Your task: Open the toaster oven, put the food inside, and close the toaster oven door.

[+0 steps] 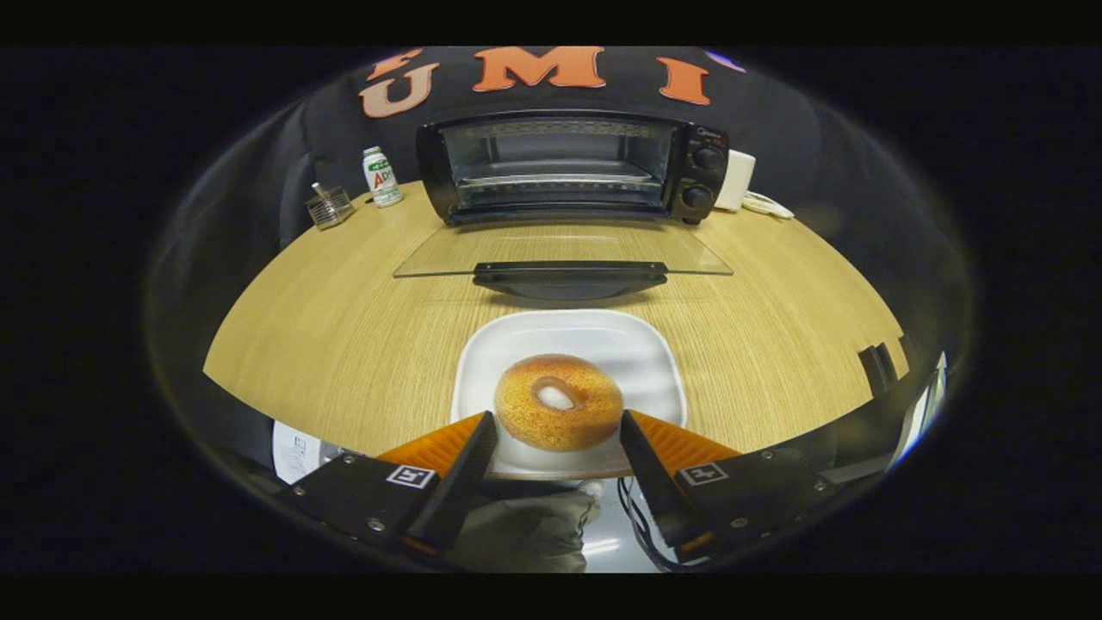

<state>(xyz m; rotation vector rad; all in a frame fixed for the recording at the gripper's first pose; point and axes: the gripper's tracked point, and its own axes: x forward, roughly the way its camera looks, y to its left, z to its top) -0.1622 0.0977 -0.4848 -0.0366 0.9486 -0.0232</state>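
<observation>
1. Gripper view: gripper [558, 435] spread wide, released, grasping nothing; fingers [465, 461] flanking the near half of a bagel [559, 413], one on each side, with a narrow gap showing at each tip.
2. Bagel lying flat on a white plate [641, 362], hole facing up; round, so no long axis to speak of. Sits toward the plate's near edge.
3. Plate at the near edge of the tabletop [344, 327], roughly midway along it.
4. Toaster oven [572, 168] at the far edge of the tabletop, mouth facing the gripper, long axis running side to side. Two knobs [708, 176] stacked at its right end.
5. Oven door [564, 254] dropped fully open, glass lying level just above the tabletop, handle [570, 277] at its near rim, pointing toward the plate; handle and plate apart.
6. Small bottle [380, 176] upright near the far-left corner, just beside the oven's left end.
7. Wire basket [330, 207] left of the bottle, close to the tabletop's edge.
8. White box [737, 179] behind the oven's right end, touching or nearly so; cannot tell which.
</observation>
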